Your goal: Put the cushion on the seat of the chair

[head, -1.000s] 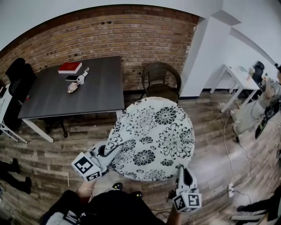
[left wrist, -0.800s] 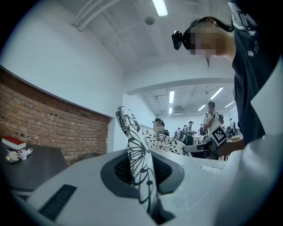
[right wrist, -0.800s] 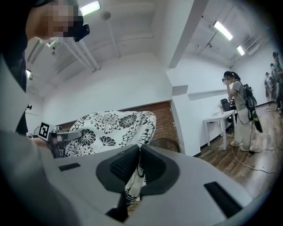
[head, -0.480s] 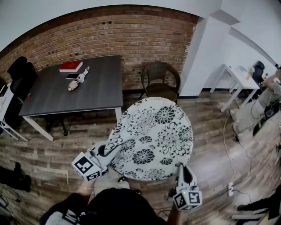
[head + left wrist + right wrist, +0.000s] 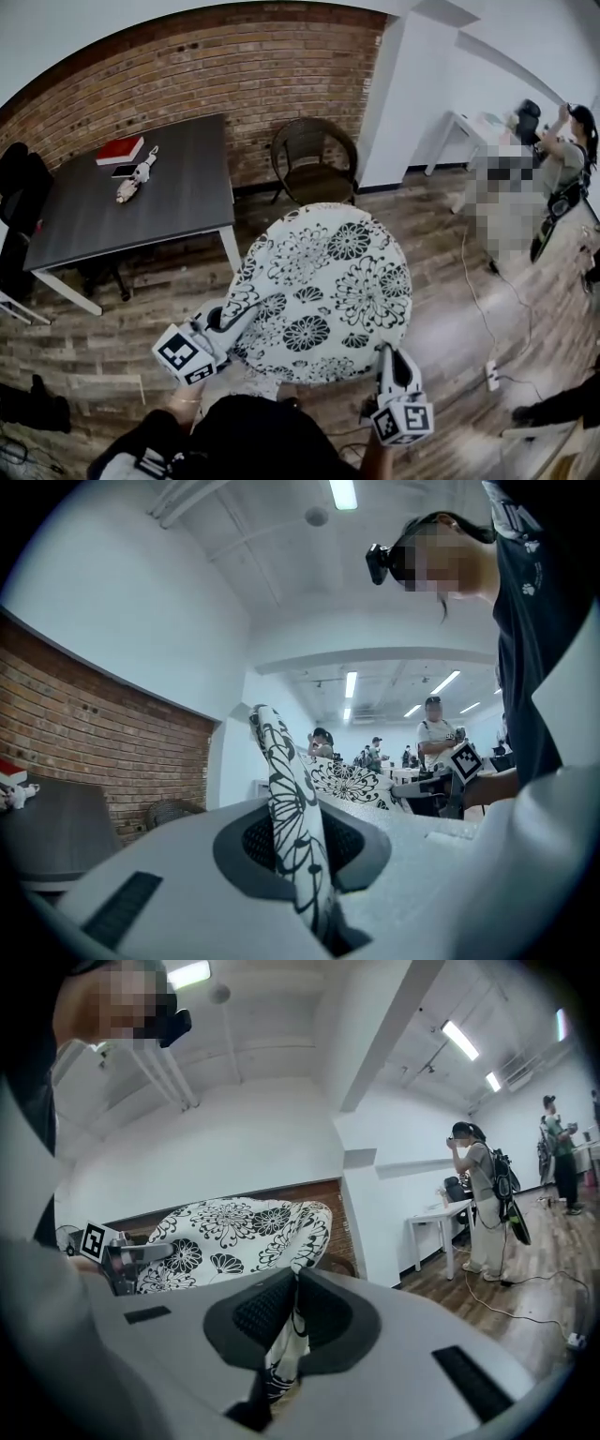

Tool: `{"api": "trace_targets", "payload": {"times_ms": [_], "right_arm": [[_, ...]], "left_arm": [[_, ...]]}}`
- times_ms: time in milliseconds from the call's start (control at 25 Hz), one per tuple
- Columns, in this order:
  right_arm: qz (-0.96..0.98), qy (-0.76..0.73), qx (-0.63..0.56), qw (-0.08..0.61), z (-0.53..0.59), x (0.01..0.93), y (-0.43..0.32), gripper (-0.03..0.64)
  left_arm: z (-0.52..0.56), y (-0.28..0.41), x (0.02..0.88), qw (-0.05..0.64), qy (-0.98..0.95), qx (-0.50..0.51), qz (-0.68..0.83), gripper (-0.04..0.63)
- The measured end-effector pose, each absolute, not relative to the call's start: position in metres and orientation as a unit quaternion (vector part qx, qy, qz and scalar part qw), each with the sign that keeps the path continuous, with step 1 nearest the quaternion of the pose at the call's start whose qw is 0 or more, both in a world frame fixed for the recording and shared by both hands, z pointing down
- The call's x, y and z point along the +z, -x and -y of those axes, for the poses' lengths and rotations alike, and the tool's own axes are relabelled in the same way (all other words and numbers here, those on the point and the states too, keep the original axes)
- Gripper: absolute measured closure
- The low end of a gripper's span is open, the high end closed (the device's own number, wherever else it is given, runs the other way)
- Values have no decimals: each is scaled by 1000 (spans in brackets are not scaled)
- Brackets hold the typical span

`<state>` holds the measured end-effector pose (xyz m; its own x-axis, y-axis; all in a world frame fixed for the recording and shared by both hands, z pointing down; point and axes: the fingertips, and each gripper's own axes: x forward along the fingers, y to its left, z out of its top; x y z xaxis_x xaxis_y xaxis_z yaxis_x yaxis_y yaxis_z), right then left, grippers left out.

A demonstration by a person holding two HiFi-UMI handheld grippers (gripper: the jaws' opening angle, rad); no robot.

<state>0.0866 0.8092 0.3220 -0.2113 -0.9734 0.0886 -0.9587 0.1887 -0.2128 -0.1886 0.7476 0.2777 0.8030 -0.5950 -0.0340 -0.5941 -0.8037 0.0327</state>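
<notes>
Cushion (image 5: 323, 291) hangs in the air in front of the person, held between both grippers above the floor (image 5: 450, 309) and well short of the chair (image 5: 312, 164). The left gripper (image 5: 225, 321) is clamped on its near left edge, jaws almost together with only a fold of fabric pinched between the dark, textured pads. The right gripper (image 5: 388, 354) nips the near right edge the same way, its jaws narrow on the cloth.

The cushion is round and soft, white with a black flower print. Its rim bends up where the left gripper takes it.

Under it lie worn wooden planks, and a white cable (image 5: 473, 291) trails across them on the right.

Beyond the cushion's far edge the chair stands by the brick wall (image 5: 216, 75), beside a white pillar (image 5: 394, 94). It is dark woven wicker with a rounded back. To its left is a desk (image 5: 178, 211) with a dark grey top and white legs. It bears a red book (image 5: 120, 149) and a small pale object (image 5: 134, 180) that is too small to identify. Far right, a person (image 5: 562, 150) stands.
</notes>
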Motion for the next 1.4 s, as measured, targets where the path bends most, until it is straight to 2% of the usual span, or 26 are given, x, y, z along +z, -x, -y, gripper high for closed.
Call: {"api": "trace_targets", "payload": {"times_ms": [320, 640, 1400], "right_arm": [[-760, 640, -102, 43, -784, 323, -137, 601], [-760, 640, -102, 39, -749, 324, -140, 601], [-727, 679, -100, 13, -660, 317, -176, 600]], "left_arm": [[-714, 131, 280, -1, -956, -30, 293, 583], [-674, 130, 291, 15, -954, -33, 297, 583], [-550, 78, 296, 38, -969, -51, 239, 583]]}}
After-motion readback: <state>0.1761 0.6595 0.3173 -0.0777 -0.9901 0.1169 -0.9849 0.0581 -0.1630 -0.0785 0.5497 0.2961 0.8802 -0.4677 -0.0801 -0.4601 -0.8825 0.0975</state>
